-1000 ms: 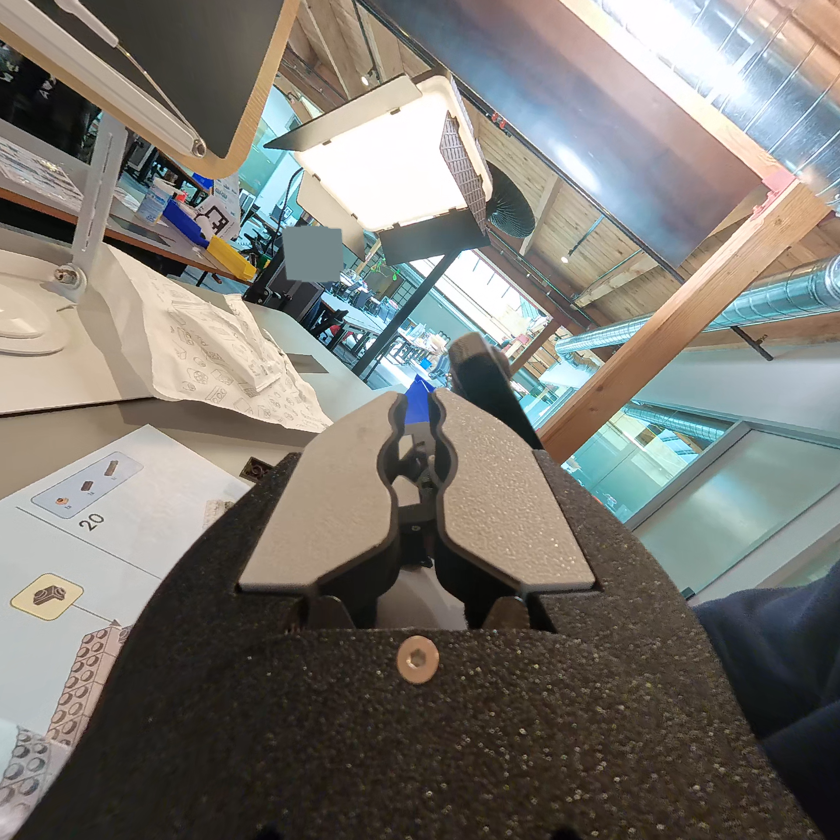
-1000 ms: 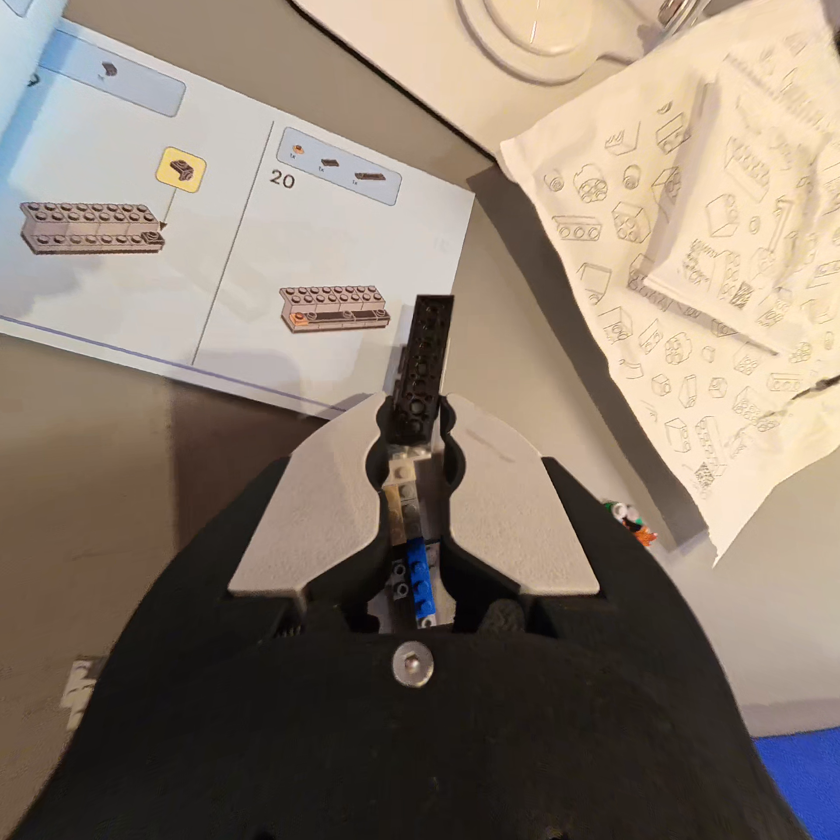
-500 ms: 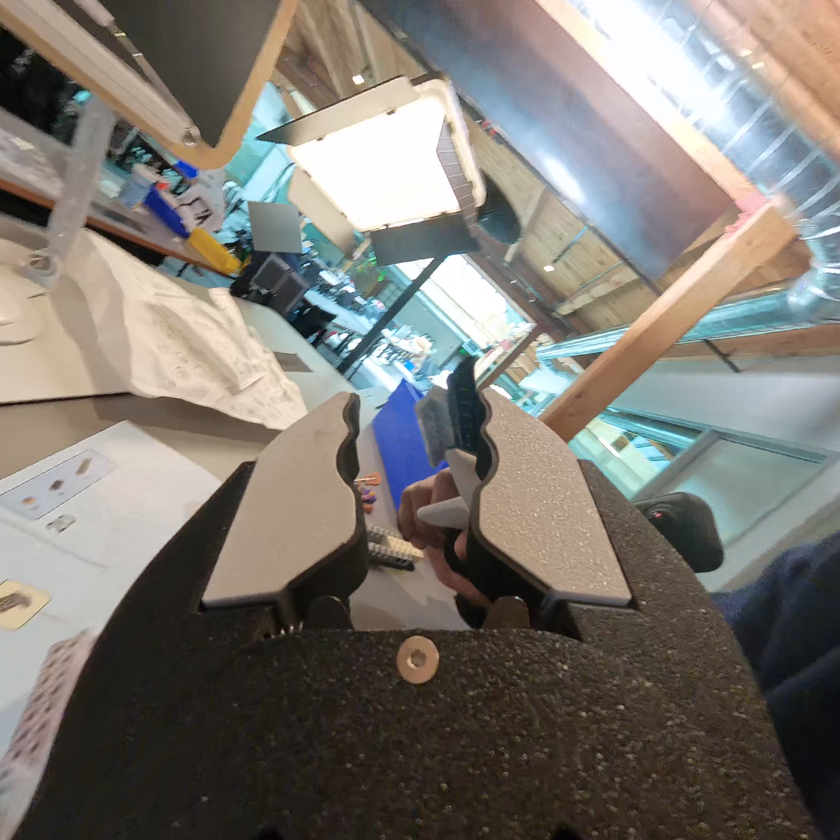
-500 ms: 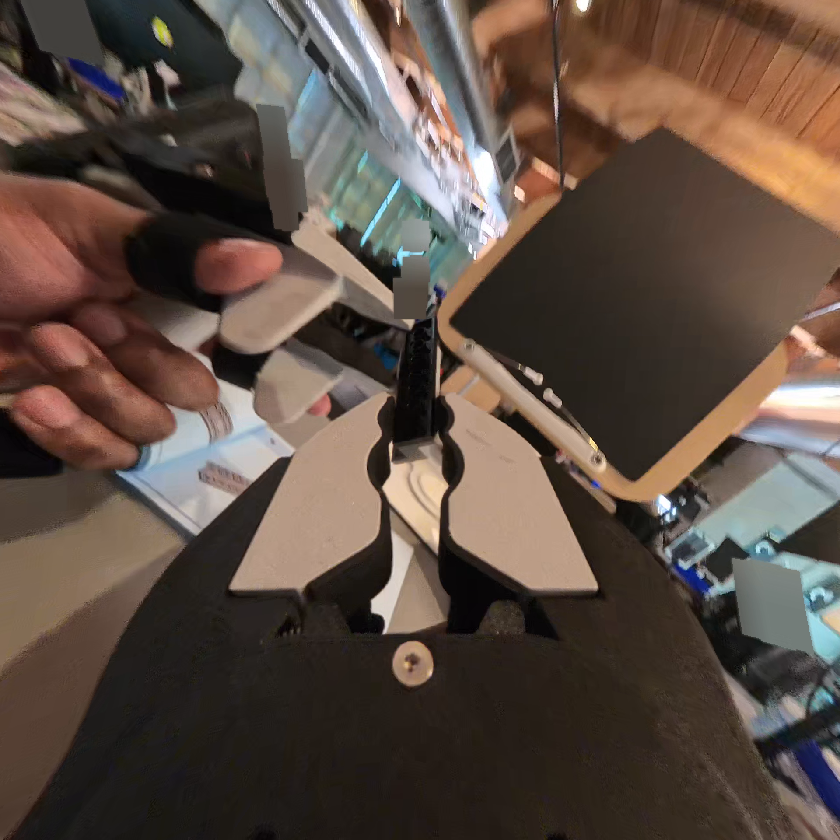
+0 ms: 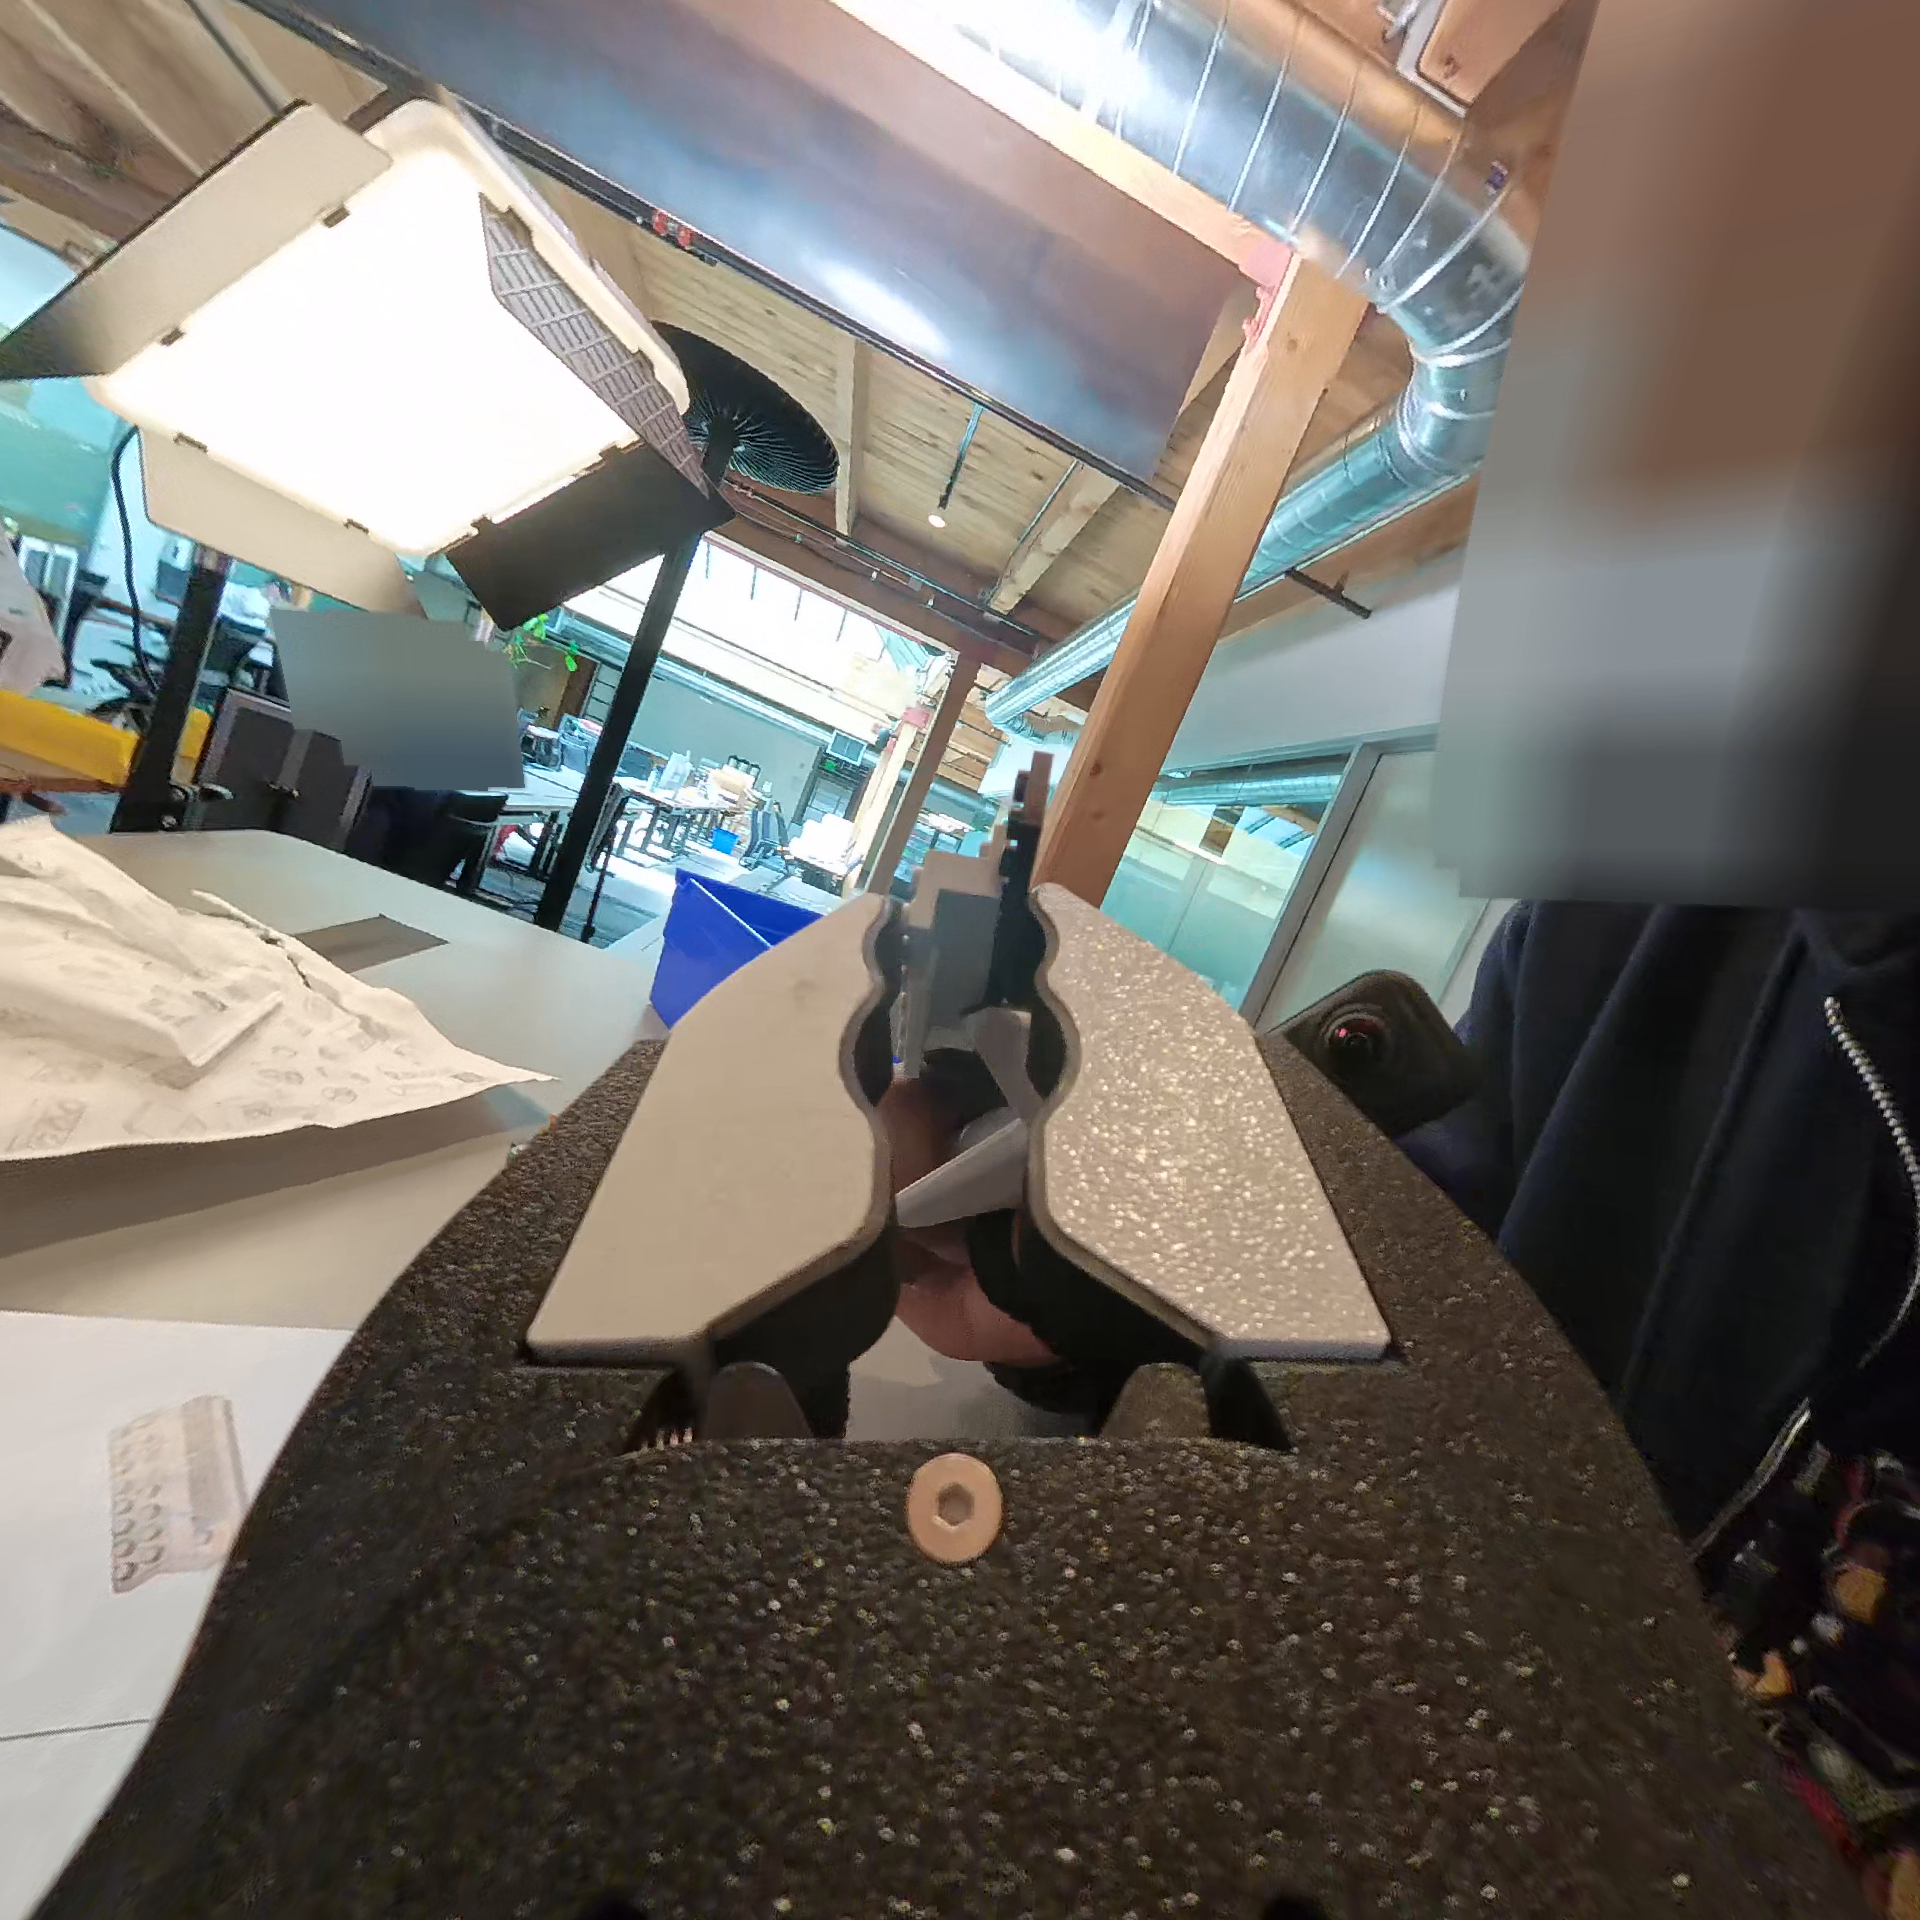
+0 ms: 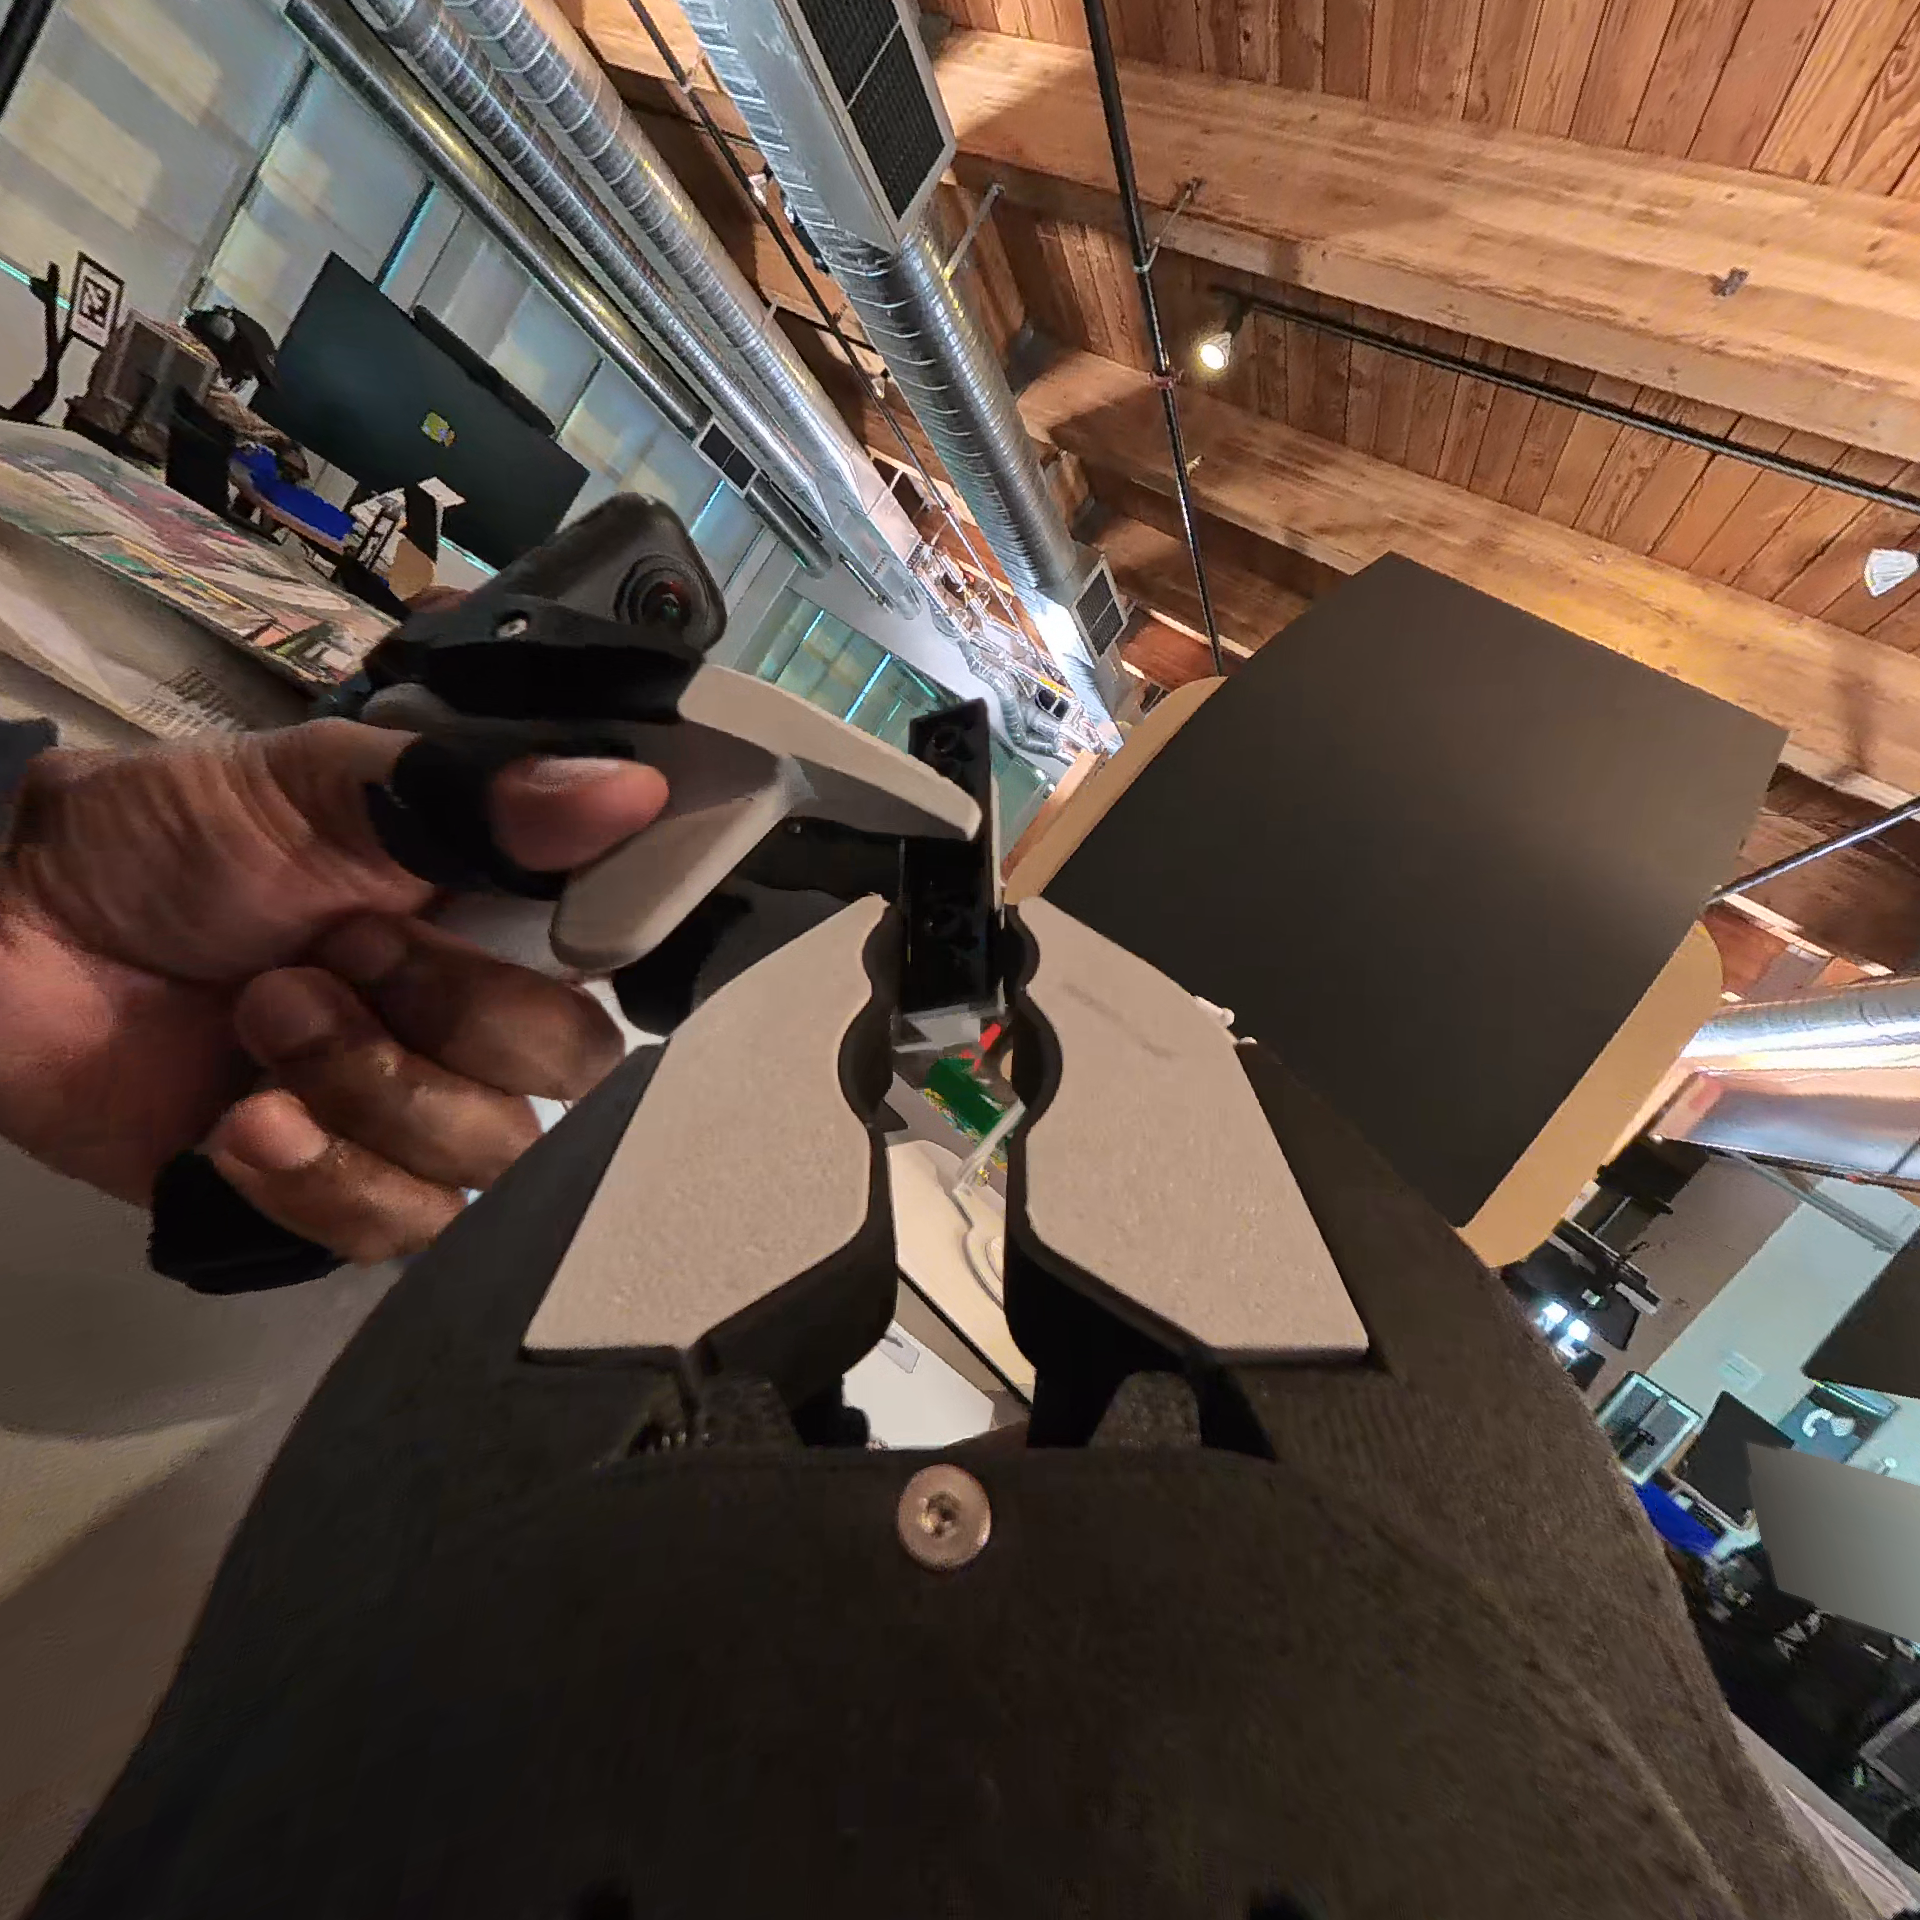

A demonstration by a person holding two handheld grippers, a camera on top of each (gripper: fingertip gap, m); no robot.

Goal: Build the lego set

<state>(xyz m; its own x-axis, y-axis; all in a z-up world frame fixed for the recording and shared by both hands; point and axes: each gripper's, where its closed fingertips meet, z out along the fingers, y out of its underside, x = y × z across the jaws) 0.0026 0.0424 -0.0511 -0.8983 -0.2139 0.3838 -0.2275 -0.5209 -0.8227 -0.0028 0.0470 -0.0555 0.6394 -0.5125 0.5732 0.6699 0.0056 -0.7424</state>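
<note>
Mid-frame, both grippers grip one brick assembly (image 6: 948, 894): the right gripper (image 6: 948, 935) clamps its black end, the left gripper (image 5: 961, 935) pinches its grey side.

An open workshop under a plank-and-beam timber ceiling (image 6: 1455, 187), crossed by ribbed silver ventilation ducts (image 5: 1351, 156). A bright square panel lamp (image 5: 364, 343) glows at left above a grey table (image 5: 343, 914); a slanted wooden post (image 5: 1195, 582) stands before far glass partitions (image 5: 1299, 883).
</note>
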